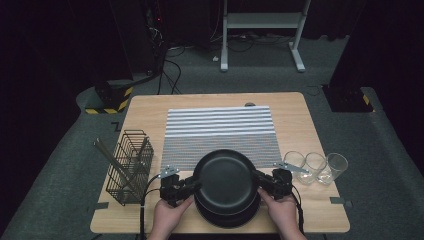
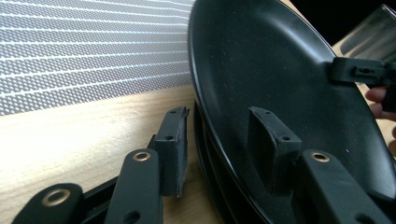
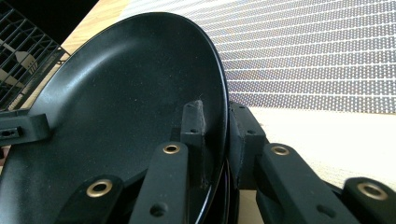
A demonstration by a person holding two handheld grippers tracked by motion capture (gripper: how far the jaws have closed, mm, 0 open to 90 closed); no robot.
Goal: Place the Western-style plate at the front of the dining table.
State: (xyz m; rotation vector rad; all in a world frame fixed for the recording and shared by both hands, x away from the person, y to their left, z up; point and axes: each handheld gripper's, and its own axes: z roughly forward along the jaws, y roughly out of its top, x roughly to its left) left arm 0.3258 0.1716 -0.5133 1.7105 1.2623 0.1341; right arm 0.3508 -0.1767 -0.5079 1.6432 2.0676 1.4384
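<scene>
A stack of black plates [image 1: 227, 216] sits at the table's front middle. The top black plate [image 1: 225, 176] is tilted above the stack, with a gripper at each side of its rim. My left gripper [image 1: 192, 186] straddles the left rim [image 2: 201, 116]: one jaw lies on the plate's upper face, the outer pad [image 2: 173, 154] stands a little off the underside, so it is open. My right gripper [image 3: 215, 108] is shut on the plate's right rim [image 3: 223, 88], pads pressing from both sides. The right gripper's jaw [image 2: 359, 72] shows at the plate's far edge in the left gripper view.
A grey-and-white striped mat [image 1: 220, 127] lies just behind the plates. A black wire basket [image 1: 129, 167] holding long utensils stands at the left. Three clear glasses [image 1: 316, 167] stand in a row at the right. The table's front edge is close to the person's hands.
</scene>
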